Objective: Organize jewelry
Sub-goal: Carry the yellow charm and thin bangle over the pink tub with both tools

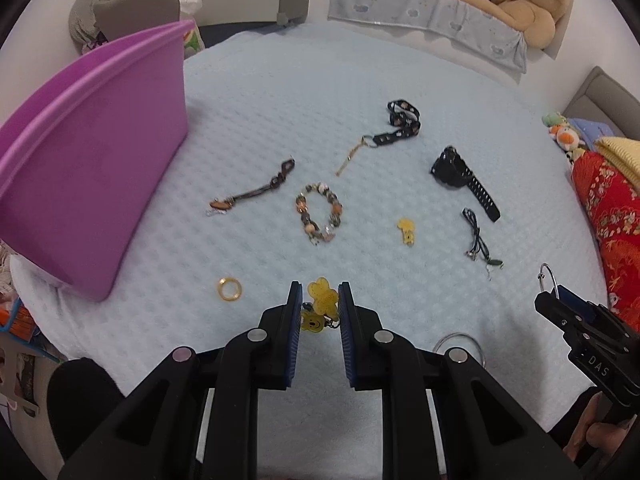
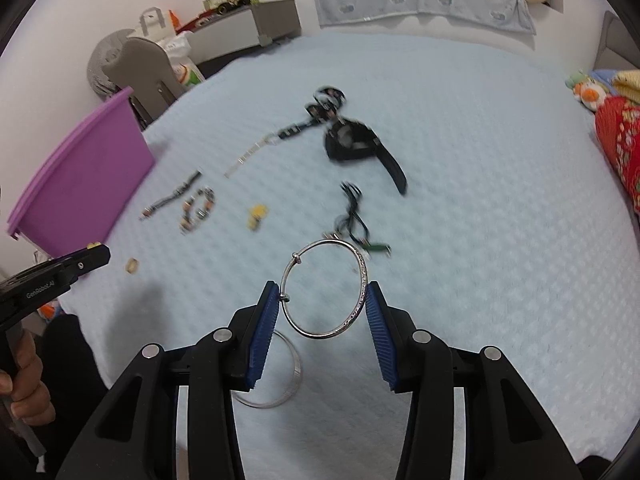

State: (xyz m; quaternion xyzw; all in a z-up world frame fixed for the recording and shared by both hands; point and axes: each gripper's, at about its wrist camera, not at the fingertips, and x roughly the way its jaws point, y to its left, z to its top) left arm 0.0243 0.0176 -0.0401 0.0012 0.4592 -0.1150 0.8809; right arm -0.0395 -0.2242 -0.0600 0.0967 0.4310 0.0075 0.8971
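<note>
Mid pick-up: left gripper (image 1: pixel 320 300) clamped on yellow charm keychain (image 1: pixel 319 307), right gripper (image 2: pixel 322 300) gripping silver bangle (image 2: pixel 324 288) above the bedspread (image 1: pixel 360 80); next, probably carrying both to purple bin (image 1: pixel 88 168).

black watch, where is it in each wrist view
Left wrist view: the black watch lies right of centre on the blue blanket, with its strap running toward the lower right.
Right wrist view: the black watch sits above centre, blurred, beyond the silver bangle in the right gripper.
Shared landmark: the purple bin stands at the left edge in both views.
</note>
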